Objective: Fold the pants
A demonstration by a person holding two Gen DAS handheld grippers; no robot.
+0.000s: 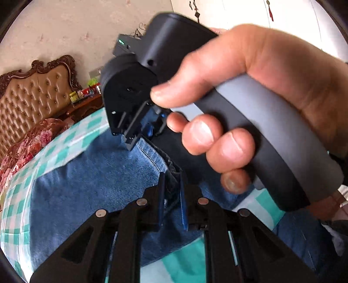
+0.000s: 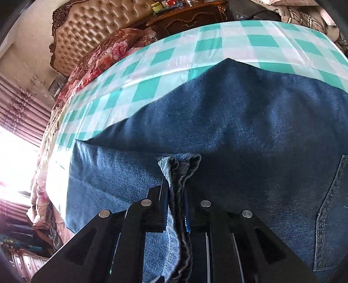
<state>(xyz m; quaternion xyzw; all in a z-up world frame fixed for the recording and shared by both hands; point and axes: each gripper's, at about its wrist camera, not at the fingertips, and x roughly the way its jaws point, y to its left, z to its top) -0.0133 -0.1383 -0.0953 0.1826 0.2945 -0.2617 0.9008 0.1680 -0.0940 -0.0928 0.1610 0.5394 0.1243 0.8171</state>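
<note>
tufted headboard [image 2: 104, 28] | wooden nightstand [image 2: 191, 17] | curtained bright window [image 2: 15, 152] | pale wall [image 1: 76, 28]

The blue denim pants [image 2: 239, 122] run off the right-wrist view's right and lower edges; the person's hand [image 1: 250, 104] hides their middle from the left-wrist camera.

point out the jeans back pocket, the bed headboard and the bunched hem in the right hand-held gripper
back pocket [image 2: 328, 219], right wrist view, stitched face
headboard [image 2: 97, 28], right wrist view, tufted padding
bunched hem [image 2: 179, 167], right wrist view, top of clamped fold

Blue denim pants [image 2: 239, 113] lie spread over a green-checked tablecloth [image 2: 217, 45].
</note>
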